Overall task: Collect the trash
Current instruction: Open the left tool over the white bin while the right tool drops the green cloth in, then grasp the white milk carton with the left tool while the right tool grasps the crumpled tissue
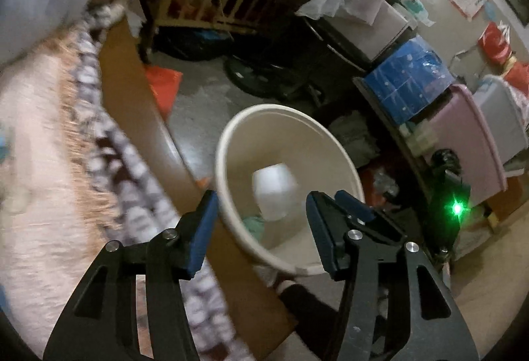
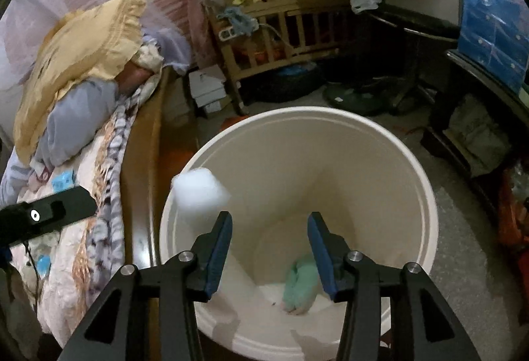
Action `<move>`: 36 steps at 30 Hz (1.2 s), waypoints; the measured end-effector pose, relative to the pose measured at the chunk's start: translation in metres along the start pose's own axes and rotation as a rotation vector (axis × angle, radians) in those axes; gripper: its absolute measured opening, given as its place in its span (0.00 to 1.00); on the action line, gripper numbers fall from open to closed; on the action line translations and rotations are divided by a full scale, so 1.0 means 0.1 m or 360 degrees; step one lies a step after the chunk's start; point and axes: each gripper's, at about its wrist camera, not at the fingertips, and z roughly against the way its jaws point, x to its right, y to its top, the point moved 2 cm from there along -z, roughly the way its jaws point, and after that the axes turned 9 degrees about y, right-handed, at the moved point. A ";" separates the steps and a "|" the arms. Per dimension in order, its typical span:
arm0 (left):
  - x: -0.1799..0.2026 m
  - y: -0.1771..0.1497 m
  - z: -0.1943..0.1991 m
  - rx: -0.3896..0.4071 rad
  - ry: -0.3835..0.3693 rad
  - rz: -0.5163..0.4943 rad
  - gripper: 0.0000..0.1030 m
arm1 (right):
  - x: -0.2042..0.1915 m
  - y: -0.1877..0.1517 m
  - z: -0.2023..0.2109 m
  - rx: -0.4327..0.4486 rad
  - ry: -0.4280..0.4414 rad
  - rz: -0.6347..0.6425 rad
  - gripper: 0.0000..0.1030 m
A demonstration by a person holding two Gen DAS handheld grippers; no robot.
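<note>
A cream round bin point(image 1: 231, 136) stands on the floor beside the bed; in the right wrist view its rim point(image 2: 426, 195) fills the middle. A white blurred piece of trash point(image 1: 272, 192) is in mid-air over the bin, free of both grippers; it also shows in the right wrist view point(image 2: 200, 190) at the bin's left rim. A green crumpled item point(image 2: 299, 288) lies at the bin's bottom, also seen in the left wrist view point(image 1: 254, 223). My left gripper point(image 1: 261, 228) is open and empty above the bin's near edge. My right gripper point(image 2: 269, 248) is open and empty over the bin.
The bed point(image 1: 49, 179) with a patterned quilt and wooden side rail point(image 1: 132, 89) lies left. A wooden crib point(image 2: 281, 17) stands behind. Stacked storage boxes point(image 1: 410, 83) and a fan base point(image 2: 350, 96) sit right. The left gripper's body point(image 2: 49, 212) shows over the bed.
</note>
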 end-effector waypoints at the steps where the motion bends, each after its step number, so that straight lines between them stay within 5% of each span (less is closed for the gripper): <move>1: -0.03 -0.02 0.06 0.0021 0.0041 -0.0011 0.52 | -0.05 -0.02 0.00 -0.0004 0.0003 0.0013 0.44; 11: -0.44 -0.35 0.65 0.0201 0.0421 -0.0039 0.52 | -0.57 -0.19 0.06 -0.0043 0.0043 0.0137 0.46; 23: -0.93 -0.66 1.17 0.0277 0.0593 0.0031 0.52 | -1.35 -0.28 0.25 -0.0045 0.0176 0.0309 0.59; 36: -1.70 -1.16 1.84 0.0299 0.0785 0.0185 0.52 | -2.59 -0.66 0.11 -0.0189 0.0539 0.0520 0.63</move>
